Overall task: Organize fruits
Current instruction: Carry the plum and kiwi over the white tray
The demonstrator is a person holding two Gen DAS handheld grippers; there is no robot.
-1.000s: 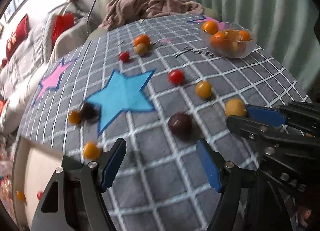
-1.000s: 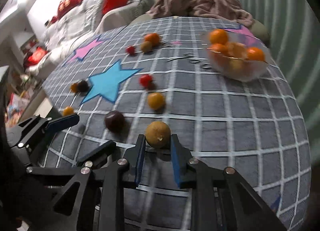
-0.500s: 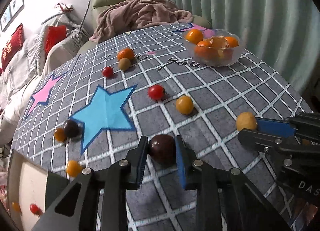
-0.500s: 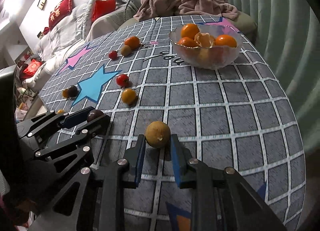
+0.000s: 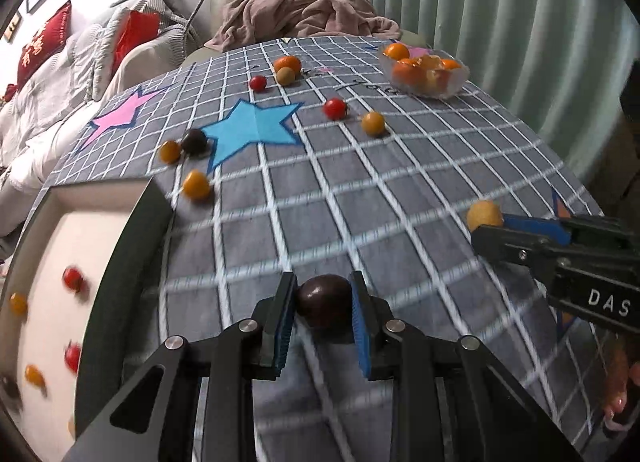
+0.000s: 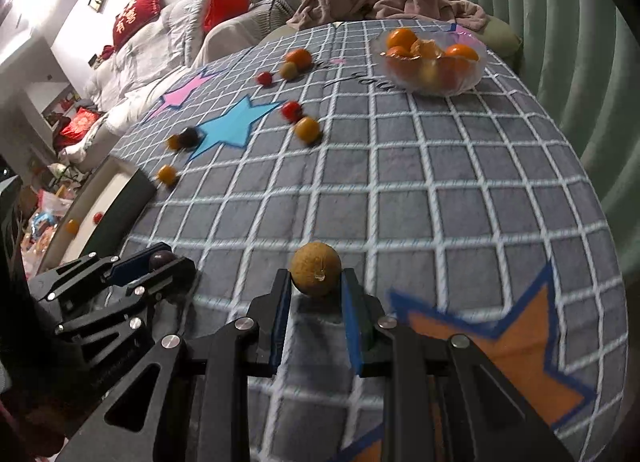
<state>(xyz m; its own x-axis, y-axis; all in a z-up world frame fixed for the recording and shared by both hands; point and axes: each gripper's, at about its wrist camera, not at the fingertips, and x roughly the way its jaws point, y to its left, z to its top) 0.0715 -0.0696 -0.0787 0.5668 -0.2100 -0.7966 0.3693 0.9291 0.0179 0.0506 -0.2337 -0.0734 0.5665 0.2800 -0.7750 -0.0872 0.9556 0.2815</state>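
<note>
Currently both claws are loaded and carrying. Left gripper (image 5: 323, 316) is clamped narrow on a dark purple round fruit (image 5: 325, 307), possibly a passion fruit, blue pads pressing either side. Right gripper (image 6: 315, 294) is pinched on a tan, rough-skinned round fruit (image 6: 316, 269), longan-like; a small stem scar faces the camera. Both fruits appear to be held clear above the grid-patterned tablecloth (image 6: 460, 198), though contact with the cloth cannot be ruled out. Landmark: white tray (image 5: 52, 254) with a dark rim. It sits just left of the left gripper and already holds small red and orange fruits. Beyond the tray, loose fruits lie scattered around the blue star (image 5: 250, 130). Far from the tray, at the opposite corner, a clear bowl (image 5: 424, 76) holds oranges. Step in hand, by my reading: transport of two picked fruits to a container. Next move calls for bringing each claw over its container, low, then releasing gently so nothing rolls. Both fruits are near-spherical; no long axis to speak of, so heading hardly matters.
</note>
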